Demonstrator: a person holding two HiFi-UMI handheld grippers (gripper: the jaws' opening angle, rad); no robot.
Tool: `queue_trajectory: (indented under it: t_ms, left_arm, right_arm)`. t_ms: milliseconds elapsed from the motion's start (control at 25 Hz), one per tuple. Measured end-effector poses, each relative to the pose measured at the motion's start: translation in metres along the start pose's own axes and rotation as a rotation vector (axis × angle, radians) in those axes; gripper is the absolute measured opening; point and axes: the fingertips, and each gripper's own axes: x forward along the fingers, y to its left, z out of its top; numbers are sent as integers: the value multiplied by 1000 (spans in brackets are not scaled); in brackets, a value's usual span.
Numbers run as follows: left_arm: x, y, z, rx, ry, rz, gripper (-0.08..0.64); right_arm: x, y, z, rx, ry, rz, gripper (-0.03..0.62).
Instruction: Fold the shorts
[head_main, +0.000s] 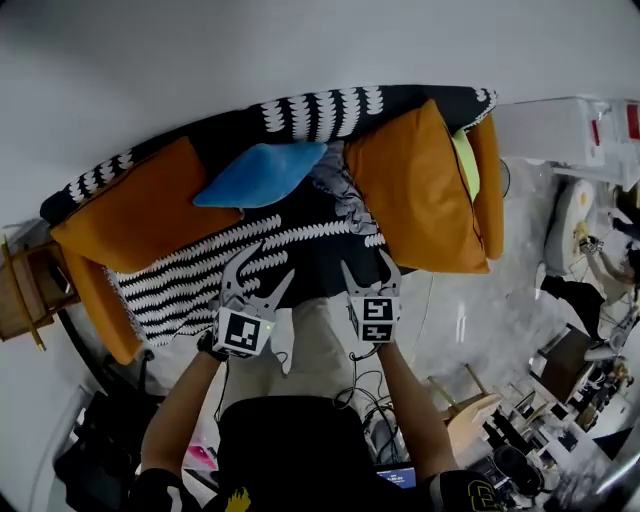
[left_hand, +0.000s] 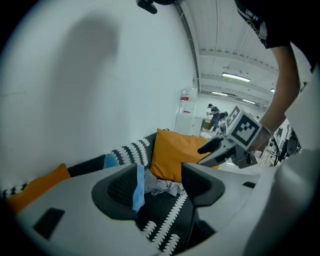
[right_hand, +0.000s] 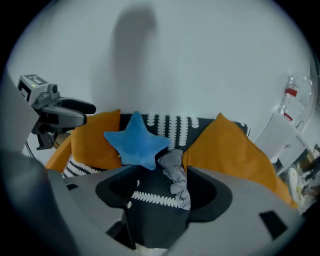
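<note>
- A sofa under a black throw with white leaf-pattern stripes (head_main: 200, 265) stands against a pale wall and is the largest thing here.
- Two big orange fabric cushions lean on it: one (head_main: 140, 205) at the person's left end, the other (head_main: 415, 190) at the right end.
- A blue star-shaped plush pillow (head_main: 260, 172) rests against the sofa back, overlapping the left cushion's inner edge.
- The crumpled grey shorts (head_main: 340, 185) lie in a heap on the seat between the star pillow and the right cushion, just beside both, and well apart from both grippers.
- The person stands at the sofa's front edge with both forearms stretched out over it.
- The left gripper (head_main: 272, 262) hovers over the striped front of the seat, jaws apart and nothing between them; its own view looks through the gap at the shorts further back.
- The right gripper (head_main: 368, 265) hangs beside it over the dark middle of the seat, jaws likewise apart and empty, with the shorts beyond the gap.
</note>
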Motion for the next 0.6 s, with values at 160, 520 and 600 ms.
queue_trajectory:
  t_ms: [160,520,600]
  left_arm:
    - [51,9,-61,-40,63,-3,258]
    - [179,5,-168,-122,49,8,219]
    - [191,4,-189,-133,50,20,212]
  right_arm:
    - [85,-17,-44,54,47,-13,279]
    - [267,-38,-163,-20,153,-74,233]
    - [290,-38,-176,-26,146,-100,230]
